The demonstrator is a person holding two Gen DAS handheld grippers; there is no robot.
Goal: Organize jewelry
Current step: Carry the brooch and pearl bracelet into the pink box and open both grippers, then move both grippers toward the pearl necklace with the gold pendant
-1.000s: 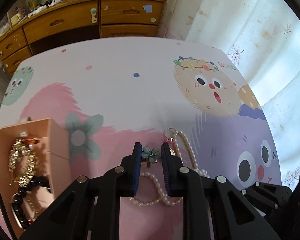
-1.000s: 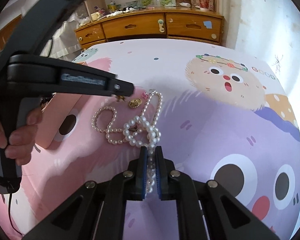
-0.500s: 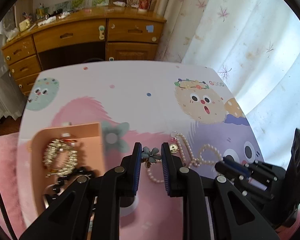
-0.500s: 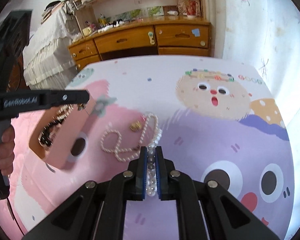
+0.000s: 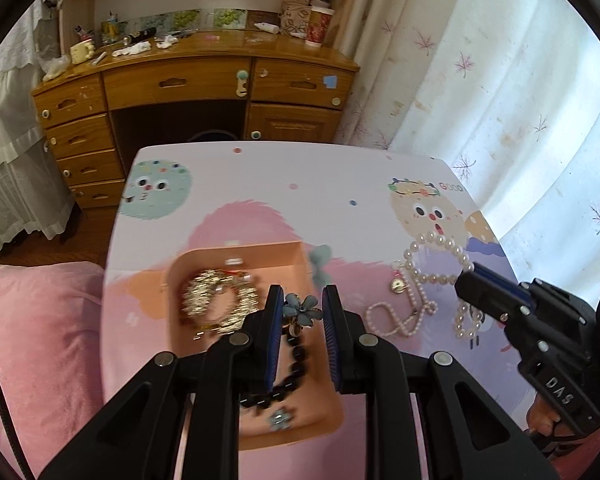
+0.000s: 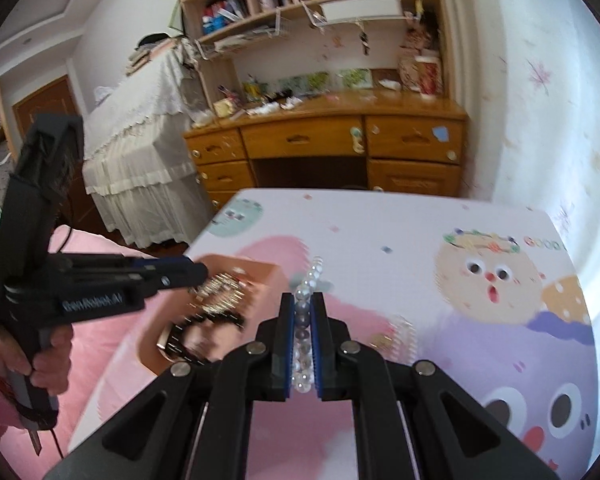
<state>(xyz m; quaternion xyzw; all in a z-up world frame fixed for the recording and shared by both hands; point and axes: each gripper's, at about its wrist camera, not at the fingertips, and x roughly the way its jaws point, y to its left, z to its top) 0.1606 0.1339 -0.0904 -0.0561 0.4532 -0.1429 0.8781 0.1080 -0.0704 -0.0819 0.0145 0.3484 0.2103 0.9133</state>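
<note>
My left gripper [image 5: 300, 312] is shut on a blue flower clip [image 5: 302, 310] and holds it above the pink jewelry box [image 5: 204, 260]. The box holds a gold bracelet [image 5: 216, 304], a black bead bracelet [image 5: 292, 372] and a second blue flower [image 5: 280, 418]. My right gripper [image 6: 303, 320] is shut on a pearl necklace [image 6: 306, 312]; in the left wrist view the necklace [image 5: 428, 276] hangs from it and trails on the table [image 5: 300, 184]. The box also shows blurred in the right wrist view [image 6: 260, 272].
A small gold pendant [image 5: 396, 286] lies on the table beside the pearls. A pink cushion [image 5: 32, 340] lies left of the table. A wooden desk [image 5: 196, 84] stands behind, white curtains [image 5: 500, 80] at the right.
Both grippers have risen and moved left. The flower clip now hangs over the box, and the pearl necklace is lifted higher off the table.
</note>
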